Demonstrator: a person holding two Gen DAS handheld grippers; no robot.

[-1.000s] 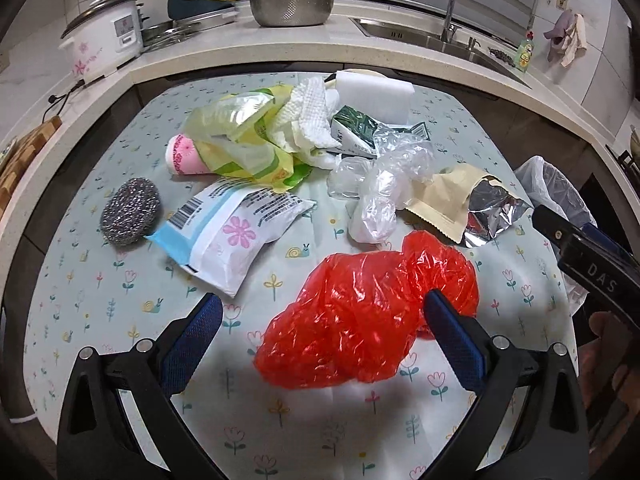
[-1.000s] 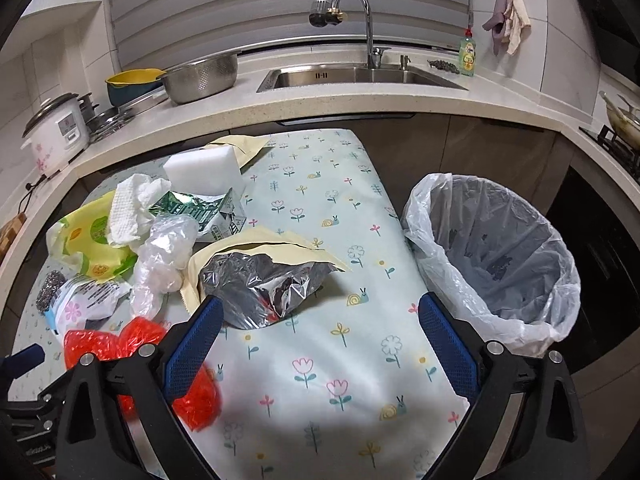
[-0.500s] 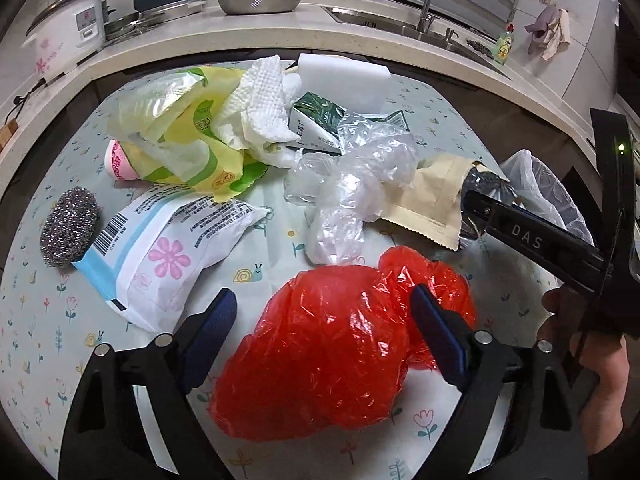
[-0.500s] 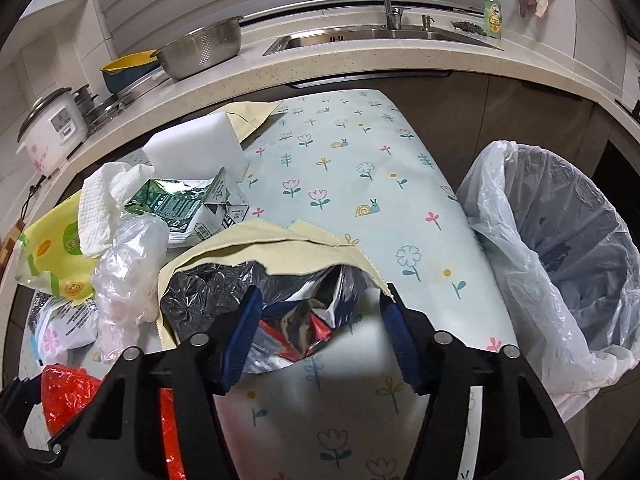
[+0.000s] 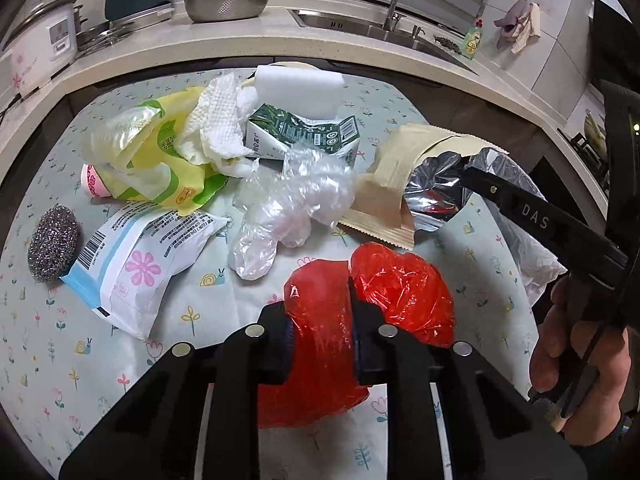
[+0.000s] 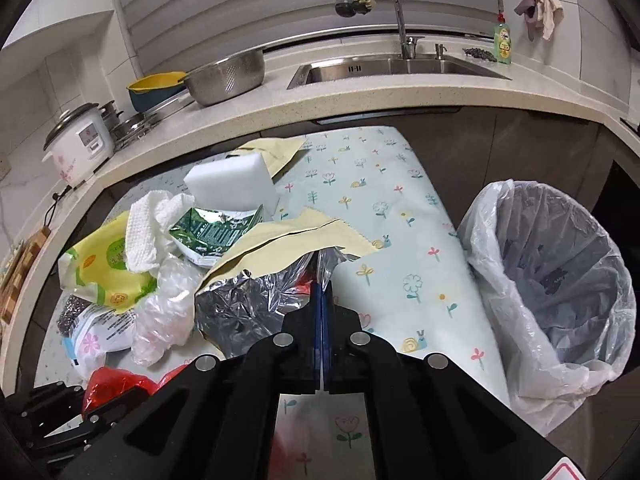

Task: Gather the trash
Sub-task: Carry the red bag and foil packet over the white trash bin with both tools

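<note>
A crumpled red plastic bag lies at the near side of the flowered tablecloth. My left gripper has its jaws closing on it, and the pads squeeze a fold of the red film. A beige snack bag with a foil lining lies to its right. My right gripper has its jaws closing too, pinching the foil mouth edge. In the left wrist view that snack bag is bitten by the right gripper. A bin with a white liner stands off the table's right edge.
More litter lies behind: clear plastic, a green carton, a paper towel, a yellow wrapper, a blue-white packet, a steel scourer and a white sponge. Behind the table runs a counter with a sink.
Both grippers went from wide open to closed. The left one moved forward onto the red bag; the right one moved in onto the snack bag's foil mouth.
</note>
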